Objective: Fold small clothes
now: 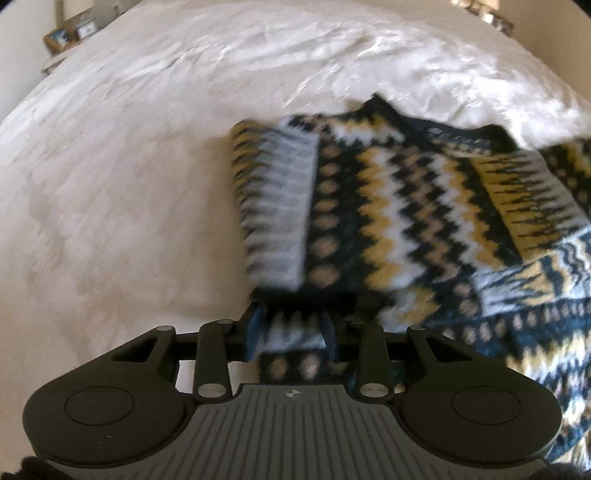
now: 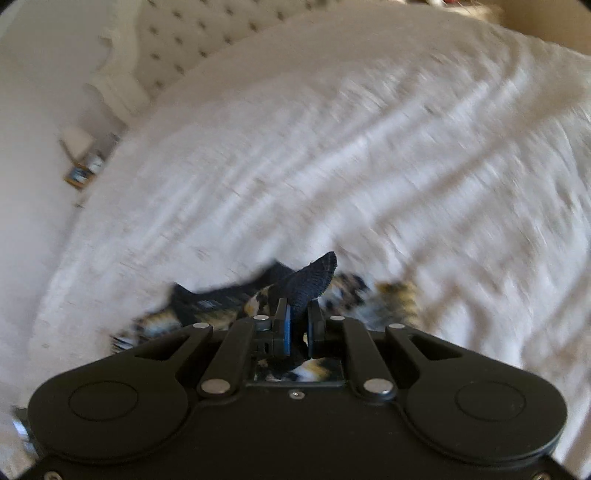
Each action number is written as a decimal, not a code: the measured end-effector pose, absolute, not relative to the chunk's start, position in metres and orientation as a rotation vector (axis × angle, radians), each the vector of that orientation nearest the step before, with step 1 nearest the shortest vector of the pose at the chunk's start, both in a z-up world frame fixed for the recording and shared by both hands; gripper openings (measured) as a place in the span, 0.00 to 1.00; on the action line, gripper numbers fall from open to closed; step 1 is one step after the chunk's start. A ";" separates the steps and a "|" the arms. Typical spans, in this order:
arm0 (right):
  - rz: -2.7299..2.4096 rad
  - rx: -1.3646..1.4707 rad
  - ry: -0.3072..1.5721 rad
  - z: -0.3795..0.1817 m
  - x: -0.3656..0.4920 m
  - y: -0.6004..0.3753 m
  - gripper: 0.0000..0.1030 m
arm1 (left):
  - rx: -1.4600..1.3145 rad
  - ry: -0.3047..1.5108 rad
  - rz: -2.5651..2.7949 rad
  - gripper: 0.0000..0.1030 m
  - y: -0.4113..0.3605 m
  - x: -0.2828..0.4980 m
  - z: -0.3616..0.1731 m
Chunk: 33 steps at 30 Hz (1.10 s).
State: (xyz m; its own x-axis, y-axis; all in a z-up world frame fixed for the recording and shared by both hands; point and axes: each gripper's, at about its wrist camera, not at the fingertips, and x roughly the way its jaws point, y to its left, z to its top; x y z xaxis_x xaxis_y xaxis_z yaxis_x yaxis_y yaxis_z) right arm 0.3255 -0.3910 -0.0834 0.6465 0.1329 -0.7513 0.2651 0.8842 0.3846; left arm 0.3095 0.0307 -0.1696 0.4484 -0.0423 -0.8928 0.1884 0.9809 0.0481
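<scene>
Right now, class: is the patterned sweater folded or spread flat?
Partly folded: the sweater has one sleeve laid over its front; both grippers pinch its edges.

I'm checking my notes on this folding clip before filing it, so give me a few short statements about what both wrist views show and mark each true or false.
1. The zigzag-patterned knitted sweater in navy, yellow and white lies on a white bed cover. True.
2. The left tool is empty. False: a fold of the sweater sits between its blue-padded fingers.
3. The right tool is shut on a dark navy edge of the sweater. True.
4. The sweater is plain red. False: it is patterned in navy, yellow and white.
5. The right wrist view shows a tufted, buttoned headboard. True.
</scene>
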 end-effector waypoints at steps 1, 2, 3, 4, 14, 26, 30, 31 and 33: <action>-0.092 0.477 0.901 -0.094 0.326 -0.392 0.15 | 0.138 1.107 -0.134 0.32 0.035 0.309 -0.171; -0.099 0.468 0.923 -0.102 0.327 -0.394 0.15 | 0.124 1.113 -0.122 0.32 0.040 0.308 -0.170; -0.107 0.461 0.947 -0.112 0.327 -0.396 0.15 | 0.115 1.118 -0.112 0.32 0.045 0.306 -0.169; -0.116 0.451 0.968 -0.120 0.328 -0.397 0.15 | 0.112 1.119 -0.103 0.32 0.048 0.304 -0.166; -0.166 0.394 1.077 -0.158 0.322 -0.400 0.16 | 0.106 1.009 -0.122 0.32 0.044 0.317 -0.120; -0.190 0.296 1.079 -0.162 0.330 -0.397 0.32 | 0.267 1.091 -0.131 0.51 0.001 0.387 -0.174; -0.238 0.249 1.068 -0.160 0.332 -0.399 0.53 | 0.159 1.126 -0.090 0.68 0.023 0.389 -0.182; -0.251 0.243 1.061 -0.158 0.331 -0.400 0.57 | 0.156 1.125 -0.087 0.68 0.024 0.388 -0.179; -0.266 0.214 1.033 -0.150 0.329 -0.399 0.63 | 0.169 1.088 -0.071 0.66 0.023 0.383 -0.166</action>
